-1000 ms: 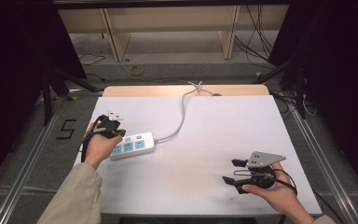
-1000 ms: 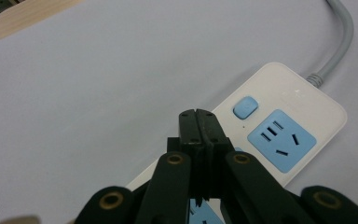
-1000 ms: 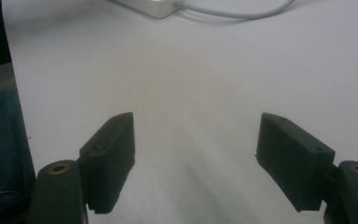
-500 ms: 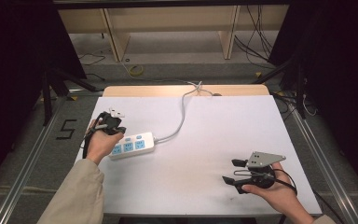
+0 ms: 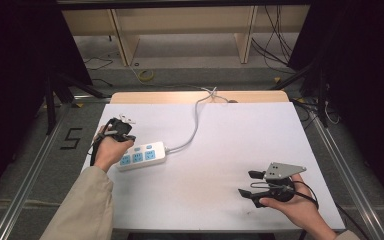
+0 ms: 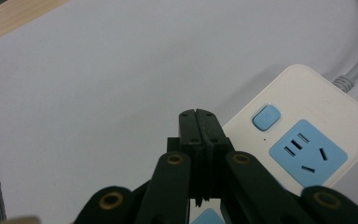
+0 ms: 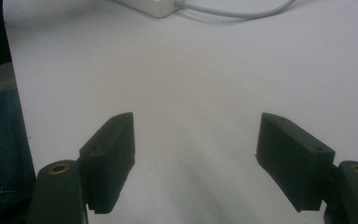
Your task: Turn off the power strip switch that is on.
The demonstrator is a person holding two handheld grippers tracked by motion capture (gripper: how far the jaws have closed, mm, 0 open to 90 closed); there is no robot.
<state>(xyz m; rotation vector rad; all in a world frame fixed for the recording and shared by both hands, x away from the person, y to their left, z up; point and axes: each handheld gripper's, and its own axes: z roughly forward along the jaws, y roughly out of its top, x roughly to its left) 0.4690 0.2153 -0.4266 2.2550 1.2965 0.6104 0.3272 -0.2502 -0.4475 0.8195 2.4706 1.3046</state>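
Left gripper [image 6: 199, 122]: jaws fully closed, nothing held, tip just above power strip [image 5: 141, 156] near its blue switch [image 6: 266, 116]. Likely a switch press: come straight down, centred, light force. Right gripper [image 7: 196, 154]: jaws wide apart, empty, idle, well apart at the table's [image 5: 220, 140] near-right corner.

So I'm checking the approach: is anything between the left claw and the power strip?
Nothing visible. The left claw is shut, hovering right beside the power strip, with bare white table around its tips.
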